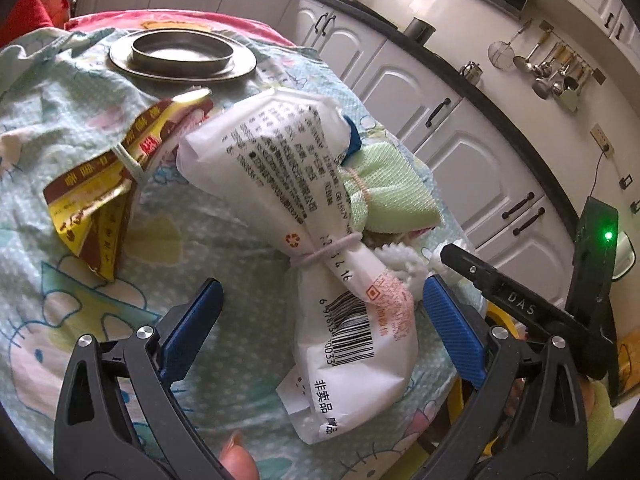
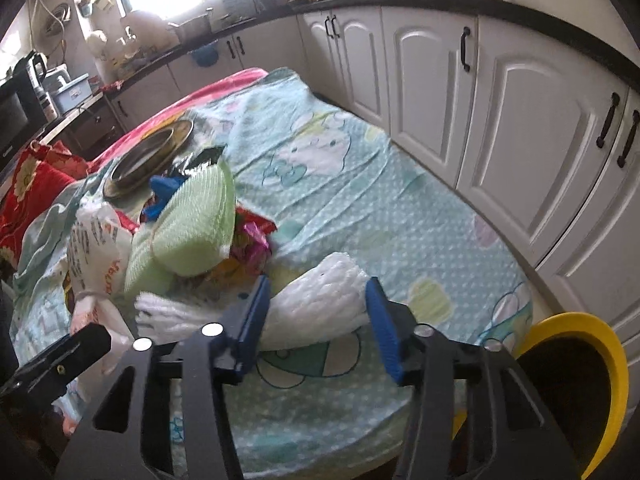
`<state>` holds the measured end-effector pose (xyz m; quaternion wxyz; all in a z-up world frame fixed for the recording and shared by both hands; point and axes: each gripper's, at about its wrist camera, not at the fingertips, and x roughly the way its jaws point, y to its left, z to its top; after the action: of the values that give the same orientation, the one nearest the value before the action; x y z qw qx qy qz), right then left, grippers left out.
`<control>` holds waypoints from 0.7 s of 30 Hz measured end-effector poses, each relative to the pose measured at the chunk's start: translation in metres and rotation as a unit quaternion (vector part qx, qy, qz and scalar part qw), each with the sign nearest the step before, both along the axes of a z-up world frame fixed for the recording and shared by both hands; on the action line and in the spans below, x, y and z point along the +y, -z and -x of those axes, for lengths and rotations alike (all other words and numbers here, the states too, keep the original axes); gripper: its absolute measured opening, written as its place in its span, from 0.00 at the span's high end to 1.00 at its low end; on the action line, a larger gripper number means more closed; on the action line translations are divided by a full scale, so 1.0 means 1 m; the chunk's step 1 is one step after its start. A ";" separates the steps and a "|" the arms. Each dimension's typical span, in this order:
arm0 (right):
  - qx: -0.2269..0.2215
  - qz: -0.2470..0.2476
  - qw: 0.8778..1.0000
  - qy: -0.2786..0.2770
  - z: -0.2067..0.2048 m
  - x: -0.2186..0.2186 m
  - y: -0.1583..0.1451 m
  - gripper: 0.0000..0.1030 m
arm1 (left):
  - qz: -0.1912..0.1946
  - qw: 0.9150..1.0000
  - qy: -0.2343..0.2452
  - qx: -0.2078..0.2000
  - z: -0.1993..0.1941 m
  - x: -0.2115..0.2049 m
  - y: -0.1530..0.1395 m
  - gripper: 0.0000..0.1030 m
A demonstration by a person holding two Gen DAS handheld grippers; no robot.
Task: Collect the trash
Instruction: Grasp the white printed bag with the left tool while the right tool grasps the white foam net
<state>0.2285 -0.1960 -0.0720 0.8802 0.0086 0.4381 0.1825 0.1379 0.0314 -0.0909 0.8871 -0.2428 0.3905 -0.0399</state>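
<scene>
A white printed packet [image 1: 320, 208], tied with a rubber band, lies on the cartoon-print cloth [image 1: 60, 300]. My left gripper [image 1: 320, 312] stands open around its barcode end; its pads do not press on it. To the left lies a yellow-brown wrapper [image 1: 100, 200], and behind the packet a green mesh bundle [image 1: 388, 188]. In the right wrist view my right gripper [image 2: 318, 308] is shut on a white ribbed wrapper [image 2: 316, 304], with a pad against each side. The green bundle [image 2: 192, 224] and a pink foil wrapper [image 2: 252, 244] lie just beyond it.
A metal plate [image 1: 124, 60] holding a shallow dish sits at the far side of the cloth. A yellow-rimmed bin [image 2: 600, 344] stands off the table's near right edge. White cabinets [image 2: 500, 100] run close along the right. A red cushion [image 2: 36, 184] lies at the left.
</scene>
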 end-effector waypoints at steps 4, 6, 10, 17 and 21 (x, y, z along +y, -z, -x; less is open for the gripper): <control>-0.002 0.004 1.000 -0.011 0.003 0.001 0.001 0.75 | 0.005 1.000 0.005 0.006 0.001 -0.002 0.004 0.17; -0.007 0.010 1.000 -0.018 0.006 0.002 0.001 0.81 | 0.004 1.000 0.005 0.007 0.002 -0.001 0.005 0.19; -0.018 0.026 0.999 -0.034 0.013 0.007 -0.001 0.90 | 0.009 1.000 0.006 0.007 0.007 0.001 0.006 0.29; -0.019 0.026 0.999 -0.040 0.023 0.003 -0.006 0.92 | 0.022 0.999 0.026 0.002 0.013 -0.003 0.001 0.59; -0.019 0.028 0.999 -0.043 0.028 0.001 -0.008 0.93 | 0.016 0.999 0.033 0.005 0.015 -0.007 -0.003 0.63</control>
<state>0.2003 -0.1955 -0.0642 0.8795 -0.0380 0.4265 0.2076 0.1230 0.0240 -0.0877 0.8795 -0.2440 0.4019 -0.0740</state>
